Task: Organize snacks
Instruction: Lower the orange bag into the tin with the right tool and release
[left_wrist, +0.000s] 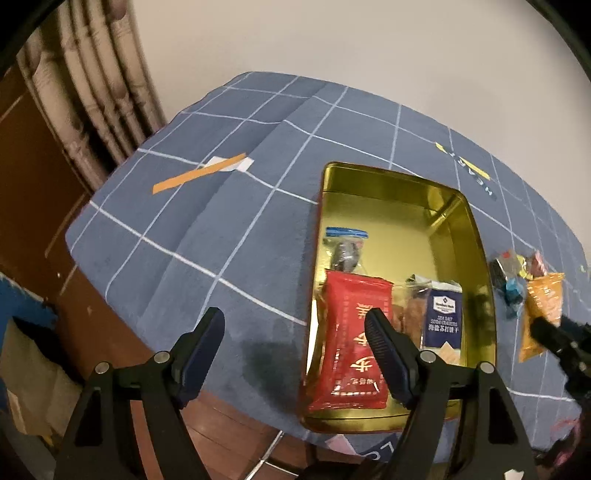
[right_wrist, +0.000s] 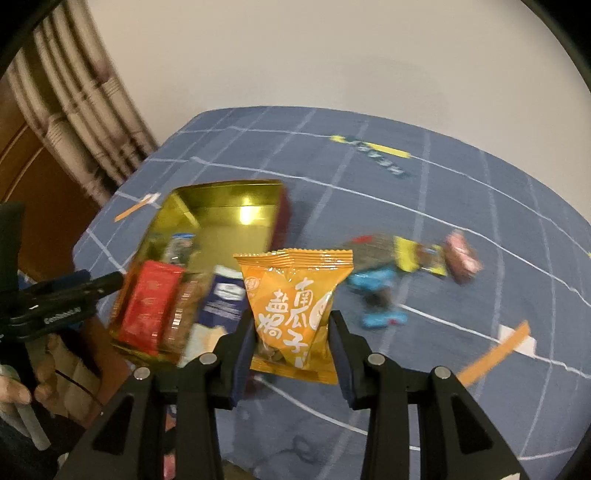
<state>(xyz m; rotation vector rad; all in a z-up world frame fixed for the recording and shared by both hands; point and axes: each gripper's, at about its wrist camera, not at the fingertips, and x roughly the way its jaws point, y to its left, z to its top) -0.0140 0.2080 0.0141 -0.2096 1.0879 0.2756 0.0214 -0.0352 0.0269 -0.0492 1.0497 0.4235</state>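
Note:
A gold tin (left_wrist: 476, 236) lies on the blue grid cloth and holds a red packet (left_wrist: 351, 332), a navy cracker pack (left_wrist: 443, 317), a brown snack (left_wrist: 412, 317) and a small zip bag (left_wrist: 345, 247). My left gripper (left_wrist: 295, 328) is open and empty over the tin's near left edge. My right gripper (right_wrist: 291, 328) is shut on an orange snack packet (right_wrist: 295, 295) and holds it above the cloth, just right of the tin (right_wrist: 221, 199). The packet also shows in the left wrist view (left_wrist: 543, 310). Several loose snacks (right_wrist: 406, 266) lie on the cloth further right.
Orange tape strips (left_wrist: 199, 177) (right_wrist: 495, 354) mark the cloth. A curtain (left_wrist: 92, 74) and wooden furniture stand at the left beyond the table edge. A white wall is behind. A yellow label (right_wrist: 373, 149) is printed on the far cloth.

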